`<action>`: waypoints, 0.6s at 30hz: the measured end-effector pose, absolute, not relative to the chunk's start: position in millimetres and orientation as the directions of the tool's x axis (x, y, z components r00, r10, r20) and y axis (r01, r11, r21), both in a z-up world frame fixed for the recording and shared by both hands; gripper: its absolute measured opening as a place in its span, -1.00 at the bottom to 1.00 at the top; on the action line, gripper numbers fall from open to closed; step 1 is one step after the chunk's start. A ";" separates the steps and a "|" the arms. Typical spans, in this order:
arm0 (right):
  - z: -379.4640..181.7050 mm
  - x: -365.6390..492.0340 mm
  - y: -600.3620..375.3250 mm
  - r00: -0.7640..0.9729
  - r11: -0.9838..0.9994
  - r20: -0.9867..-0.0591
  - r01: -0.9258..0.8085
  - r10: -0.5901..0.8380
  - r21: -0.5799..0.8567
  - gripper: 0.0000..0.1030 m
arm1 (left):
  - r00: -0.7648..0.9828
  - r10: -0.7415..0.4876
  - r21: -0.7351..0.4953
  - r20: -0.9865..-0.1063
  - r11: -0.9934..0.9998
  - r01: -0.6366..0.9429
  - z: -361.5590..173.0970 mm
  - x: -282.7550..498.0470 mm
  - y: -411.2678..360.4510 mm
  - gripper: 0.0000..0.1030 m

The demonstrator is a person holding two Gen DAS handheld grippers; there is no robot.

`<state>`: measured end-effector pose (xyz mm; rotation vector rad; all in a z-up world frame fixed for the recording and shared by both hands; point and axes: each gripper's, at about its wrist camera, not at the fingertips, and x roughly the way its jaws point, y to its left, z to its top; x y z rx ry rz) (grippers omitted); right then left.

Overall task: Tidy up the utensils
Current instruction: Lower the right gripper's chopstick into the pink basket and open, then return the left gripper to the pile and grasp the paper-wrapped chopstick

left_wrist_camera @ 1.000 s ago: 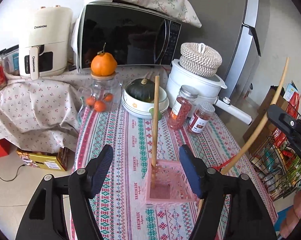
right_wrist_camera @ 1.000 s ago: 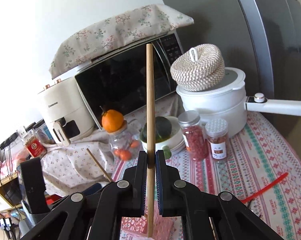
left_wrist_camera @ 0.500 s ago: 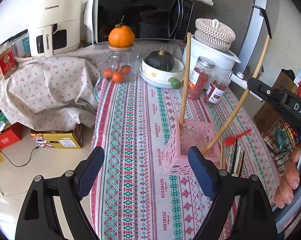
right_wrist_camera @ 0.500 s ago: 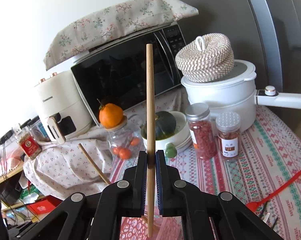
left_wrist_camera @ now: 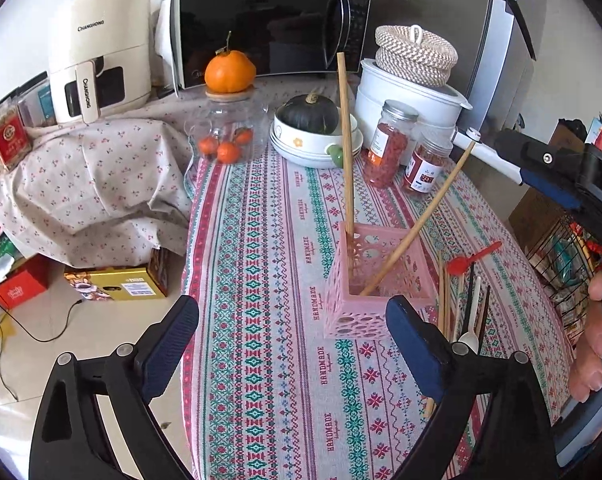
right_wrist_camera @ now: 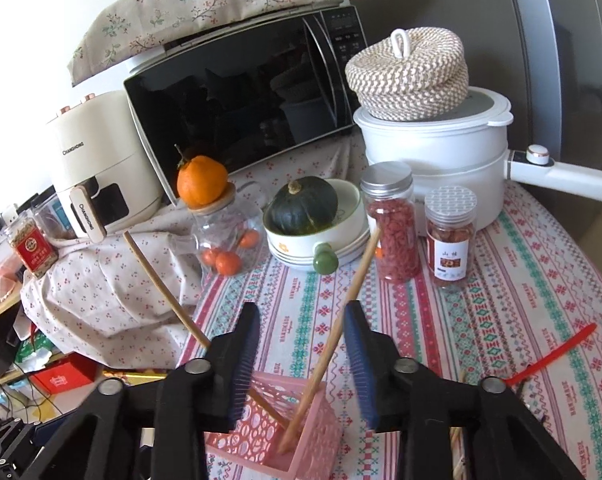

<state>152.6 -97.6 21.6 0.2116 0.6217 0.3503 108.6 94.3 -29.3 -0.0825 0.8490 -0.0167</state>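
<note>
1. Both tools hold nothing: right gripper (right_wrist_camera: 301, 364) has its jaws opening, the leaning bamboo chopstick (right_wrist_camera: 333, 332) free between them; left gripper (left_wrist_camera: 293, 344) is also opening, empty.
2. Two chopsticks stand in the pink perforated plastic basket (left_wrist_camera: 375, 280).
3. Remaining loose utensils (left_wrist_camera: 467, 296) lie just right of it; they look light, stiff and slippery, best pinched mid-shaft.
4. Table edge (left_wrist_camera: 189, 264) lies left; jars crowd behind.

Black plastic two-finger left gripper (left_wrist_camera: 292, 326) with ridged navy-blue pads and silver pivot screws; matching black right gripper (right_wrist_camera: 301, 336), same blue ribbed pads, round silver bolts.
</note>
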 end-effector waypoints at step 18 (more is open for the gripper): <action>23.8 128.2 -179.7 0.738 0.966 -0.626 -0.157 0.253 0.205 0.66 | 0.567 -0.160 -0.065 -0.808 0.981 0.185 -39.5 85.8 30.9 0.92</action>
